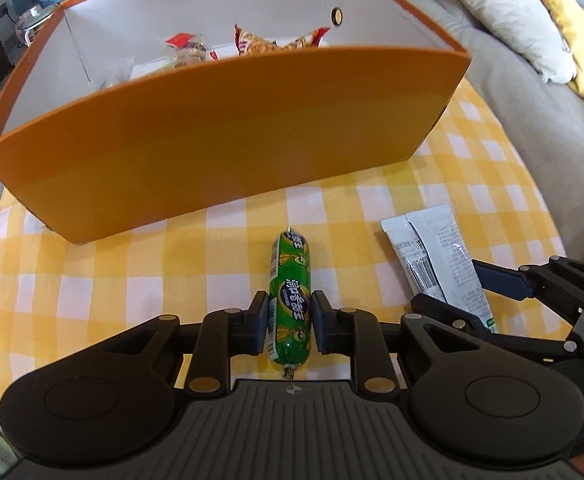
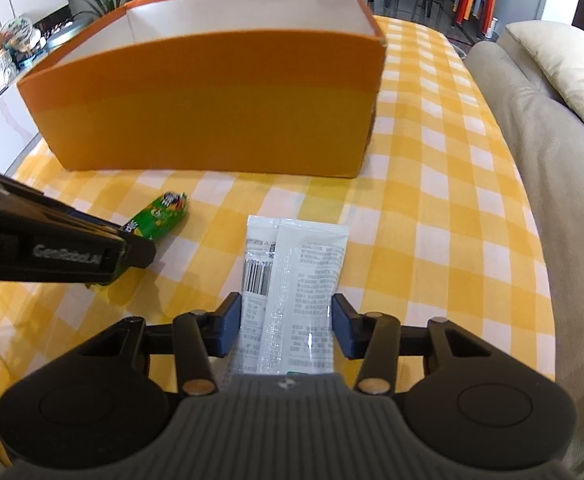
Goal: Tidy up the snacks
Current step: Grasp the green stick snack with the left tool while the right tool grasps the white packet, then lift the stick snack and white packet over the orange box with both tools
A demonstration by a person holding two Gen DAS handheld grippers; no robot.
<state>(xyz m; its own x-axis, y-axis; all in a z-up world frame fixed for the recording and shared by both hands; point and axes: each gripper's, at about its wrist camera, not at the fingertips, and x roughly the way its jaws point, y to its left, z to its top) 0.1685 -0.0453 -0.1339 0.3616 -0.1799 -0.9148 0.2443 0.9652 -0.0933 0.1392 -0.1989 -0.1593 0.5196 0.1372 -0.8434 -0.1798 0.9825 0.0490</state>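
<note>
So here we've got the left hand-held gripper clamped on a green sausage stick, pads squeezing its sides around the middle while it lies lengthwise on the yellow checked tabletop, pointing toward the box. Grabbing it mid-length makes sense to us, since it probably won't tip out on the lift. The right hand-held gripper straddles a white snack sachet lying flat just right of the sausage; its blue pads sit at the sachet's edges, the left one about touching and a sliver of gap on the right, so we'd call that not gripped yet. Coming in across the narrow width seems like the only way to pinch something that flat. Behind both snacks stands the orange cardboard box, white inside, with a hole in its far wall. In the left wrist view we see a few packets in it already: red-and-orange wrappers and a clear-wrapped one toward the left. A sofa with cushions runs along the right side.
</note>
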